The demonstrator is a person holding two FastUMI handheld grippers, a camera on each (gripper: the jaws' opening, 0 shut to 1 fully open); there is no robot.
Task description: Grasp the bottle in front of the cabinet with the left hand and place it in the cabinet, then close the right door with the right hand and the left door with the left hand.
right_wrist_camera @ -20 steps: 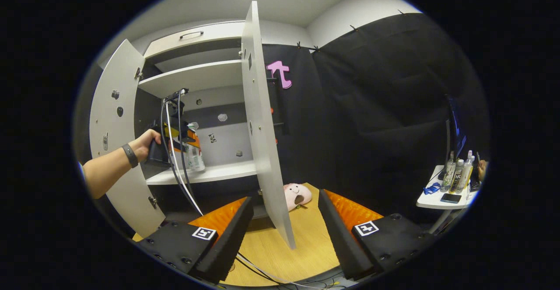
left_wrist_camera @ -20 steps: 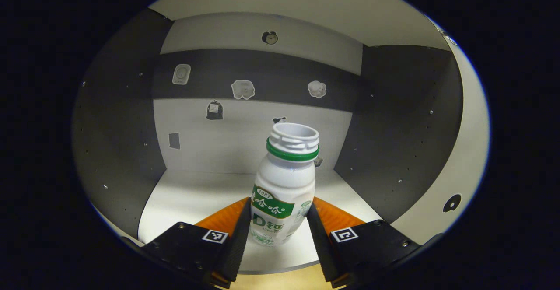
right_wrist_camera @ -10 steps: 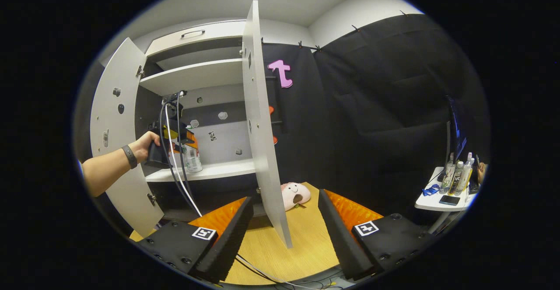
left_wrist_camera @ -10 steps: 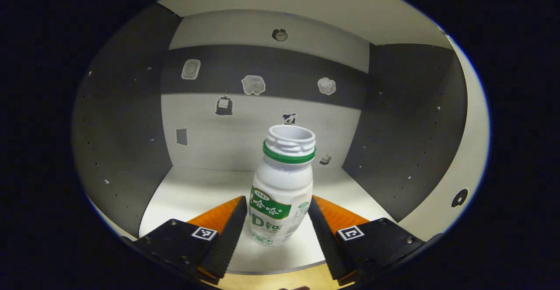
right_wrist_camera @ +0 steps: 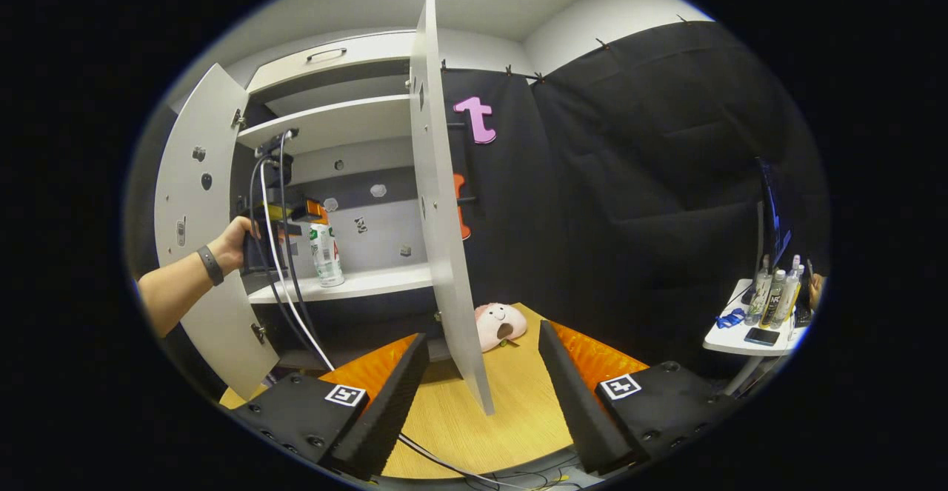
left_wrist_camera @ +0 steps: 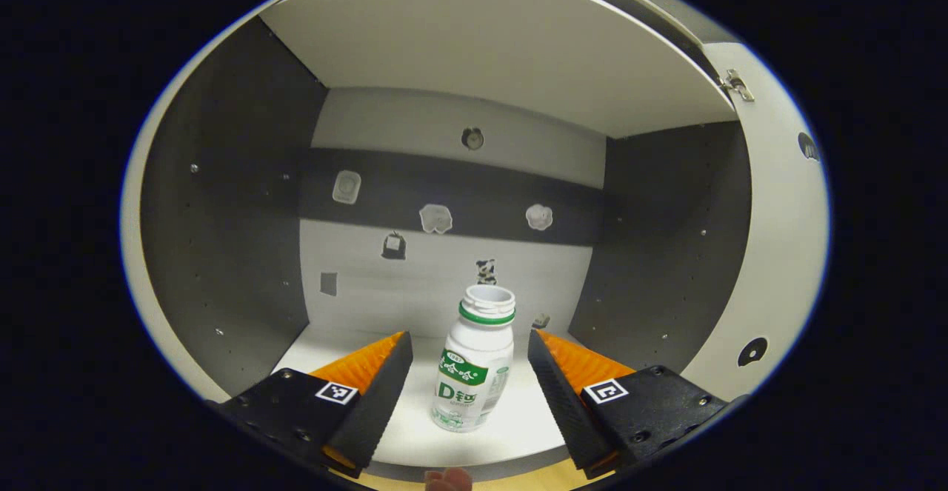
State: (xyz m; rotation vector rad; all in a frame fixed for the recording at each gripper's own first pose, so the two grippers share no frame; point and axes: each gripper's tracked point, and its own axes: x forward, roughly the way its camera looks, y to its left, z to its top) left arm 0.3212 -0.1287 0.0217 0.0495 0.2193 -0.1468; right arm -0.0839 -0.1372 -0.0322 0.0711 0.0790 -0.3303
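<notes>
A white bottle point(left_wrist_camera: 474, 372) with a green neck ring and green label stands upright near the front of the cabinet's white shelf point(left_wrist_camera: 518, 432). My left gripper point(left_wrist_camera: 468, 335) is open, its fingers on either side of the bottle and clear of it. In the right gripper view the bottle point(right_wrist_camera: 326, 254) stands on the shelf point(right_wrist_camera: 378, 282), with the left gripper point(right_wrist_camera: 309, 211) held by a hand point(right_wrist_camera: 231, 243) just to its left. The right door point(right_wrist_camera: 443, 254) stands open edge-on, and the left door point(right_wrist_camera: 194, 224) is swung wide. My right gripper point(right_wrist_camera: 483, 332) is open over the wooden floor, below the right door's edge.
Small stickers dot the cabinet's back wall point(left_wrist_camera: 444, 284). A pink plush toy point(right_wrist_camera: 500, 324) lies on the floor behind the right door. A small white table point(right_wrist_camera: 744, 339) with bottles stands at the far right. Cables point(right_wrist_camera: 296, 313) hang from the left gripper.
My left gripper has opened, let go of the bottle and drawn back from it; the bottle now stands by itself on the shelf. The right gripper has barely moved.
</notes>
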